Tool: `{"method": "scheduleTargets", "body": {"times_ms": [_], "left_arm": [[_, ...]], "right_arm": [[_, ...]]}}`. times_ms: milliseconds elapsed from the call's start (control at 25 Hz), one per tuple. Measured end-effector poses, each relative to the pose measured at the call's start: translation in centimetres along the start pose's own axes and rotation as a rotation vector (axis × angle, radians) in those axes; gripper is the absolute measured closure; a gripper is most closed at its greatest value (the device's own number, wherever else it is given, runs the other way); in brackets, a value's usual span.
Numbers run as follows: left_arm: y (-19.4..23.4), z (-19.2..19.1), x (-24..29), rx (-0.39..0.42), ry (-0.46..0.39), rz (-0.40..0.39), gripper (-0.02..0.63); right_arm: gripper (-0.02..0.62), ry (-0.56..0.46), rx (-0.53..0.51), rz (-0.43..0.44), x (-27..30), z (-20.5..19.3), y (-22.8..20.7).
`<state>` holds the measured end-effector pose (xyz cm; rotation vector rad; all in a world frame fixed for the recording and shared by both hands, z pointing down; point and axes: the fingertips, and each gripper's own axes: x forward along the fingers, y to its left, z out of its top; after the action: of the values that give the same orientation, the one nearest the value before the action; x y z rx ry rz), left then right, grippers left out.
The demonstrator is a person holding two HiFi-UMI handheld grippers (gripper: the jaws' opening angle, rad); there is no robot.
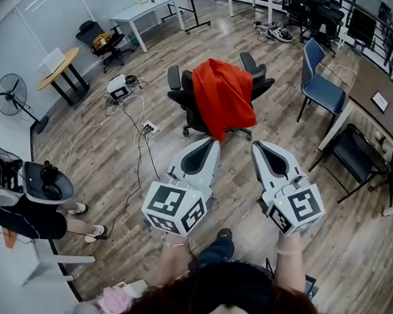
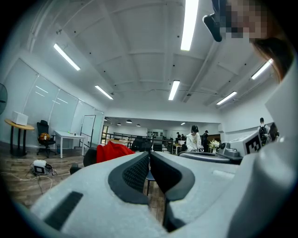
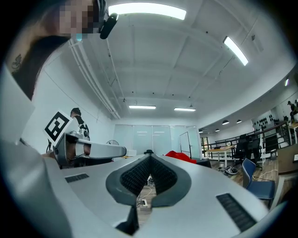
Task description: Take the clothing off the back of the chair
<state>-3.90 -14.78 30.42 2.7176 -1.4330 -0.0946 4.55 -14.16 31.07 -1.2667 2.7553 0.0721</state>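
Markings: black-and-white square marker patterns showed on the cube [image 1: 174,209] of the left gripper [image 1: 212,142] and on the cube [image 1: 297,208] of the right gripper [image 1: 257,146]; any other print in the room was too small to read.
Task thing: a red cloth garment [image 1: 223,97] hung draped over the backrest of a black wheeled office chair [image 1: 180,94], out on the wood plank floor [image 1: 114,173].
Garment axis: its long axis ran down the backrest, and the lower hem narrowed to a point on the side facing the two grippers.
Left gripper fingers: clenched together with nothing between them, pointing toward the chair, short of the garment.
Right gripper fingers: clenched as well and empty, beside the left gripper and aimed at the same chair.
Gap to the garment: bare floor lay between both grippers' tips and the hem; neither touched the cloth.
Right side: a blue padded chair [image 1: 322,88] and a black folding chair [image 1: 354,155] stood against a long brown table [image 1: 375,79], apart from the office chair.
Left side: a white power strip [image 1: 149,127] with trailing cables lay near the chair's base; a standing fan [image 1: 11,96] and a white table [image 1: 143,12] stood well off by the wall.
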Motion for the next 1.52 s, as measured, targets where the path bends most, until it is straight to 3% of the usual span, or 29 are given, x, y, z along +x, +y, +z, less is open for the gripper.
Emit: {"method": "scheduleTargets", "body": {"times_ms": [600, 960, 1080, 1520], "left_arm": [[7.5, 0.1, 5.5, -0.006, 0.029, -0.06, 0.581], [9.3, -0.8, 7.6, -0.038, 0.06, -0.087, 0.574], [10.4, -1.2, 8.4, -0.043, 0.062, -0.079, 0.524], [15.2, -2.0, 12.8, -0.133, 0.07, 0.009, 0.455]], "right_arm": [[0.574, 0.036, 0.001, -0.057, 8.1, -0.8, -3.5], [0.502, 0.051, 0.02, -0.083, 9.9, -1.5, -5.3], [0.474, 0.056, 0.026, -0.078, 10.7, -2.1, -6.1], [0.407, 0.114, 0.072, -0.053, 14.5, -4.3, -12.4]]}}
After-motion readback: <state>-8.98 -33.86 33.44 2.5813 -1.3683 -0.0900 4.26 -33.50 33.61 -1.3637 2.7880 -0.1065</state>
